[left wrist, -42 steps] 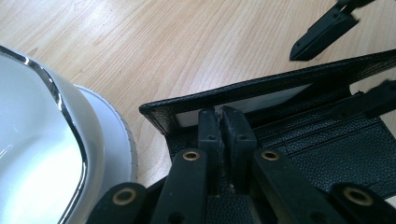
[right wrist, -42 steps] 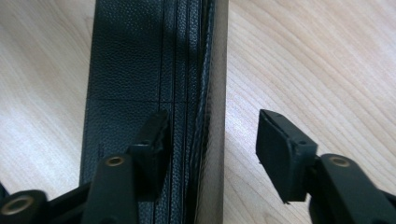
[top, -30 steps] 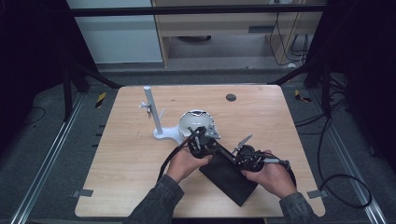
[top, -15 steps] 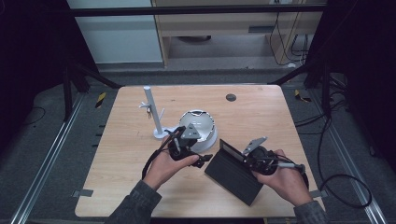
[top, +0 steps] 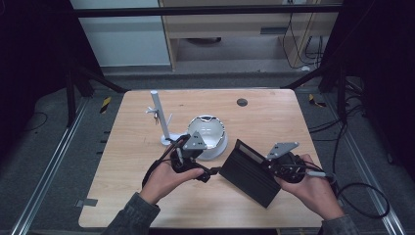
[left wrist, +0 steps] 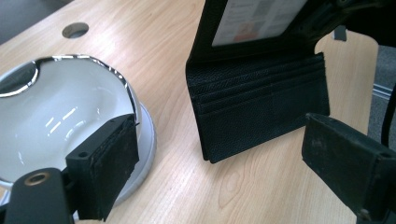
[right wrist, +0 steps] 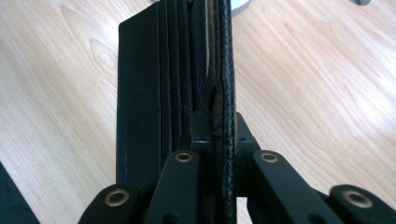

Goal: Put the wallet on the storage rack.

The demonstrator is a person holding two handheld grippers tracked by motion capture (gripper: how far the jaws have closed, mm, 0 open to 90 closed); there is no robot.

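A black wallet (top: 248, 172) stands open on the wooden table, one flap flat and the other raised. My right gripper (top: 270, 165) is shut on the raised flap's edge (right wrist: 223, 88), which runs up between its jaws. The card slots (left wrist: 261, 100) face my left gripper, and a clear card window (left wrist: 254, 18) shows on the raised flap. My left gripper (top: 209, 174) hovers just left of the wallet; its jaws have just opened and stand wide with nothing between them (left wrist: 224, 158).
A white bowl (top: 209, 136) with a shiny rim sits right behind the left gripper, close to its left jaw (left wrist: 60, 116). A white post on a base (top: 160, 120) stands farther left. A round hole (top: 242, 102) is in the table's far side.
The left gripper let go of the wallet, opened and drew back to the left. The right gripper moved right and up, raising one flap so the wallet stands open.
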